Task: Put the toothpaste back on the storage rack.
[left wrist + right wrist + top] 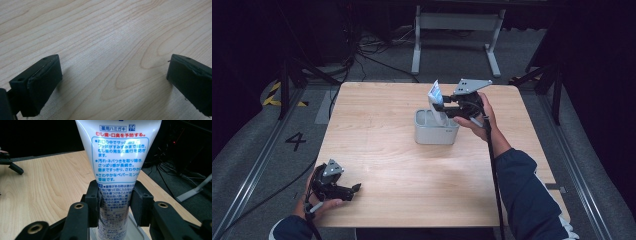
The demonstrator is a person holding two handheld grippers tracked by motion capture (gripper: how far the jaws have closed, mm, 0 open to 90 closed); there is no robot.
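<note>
From up here I see a light wooden desk (387, 165) with clear grain, standing on grey floor (252, 140). A black "4" (295, 141) is marked on the floor left of the desk, and a strip of yellow-and-black tape (273, 95) lies farther back. Metal rails (257, 170) run along the floor on both sides. Beyond the far edge stands a white frame (457, 22) on two legs, with a tangle of dark cables (367, 47) beside it. Black stand legs (292, 75) splay at the left, and another set (547, 75) at the right.
</note>
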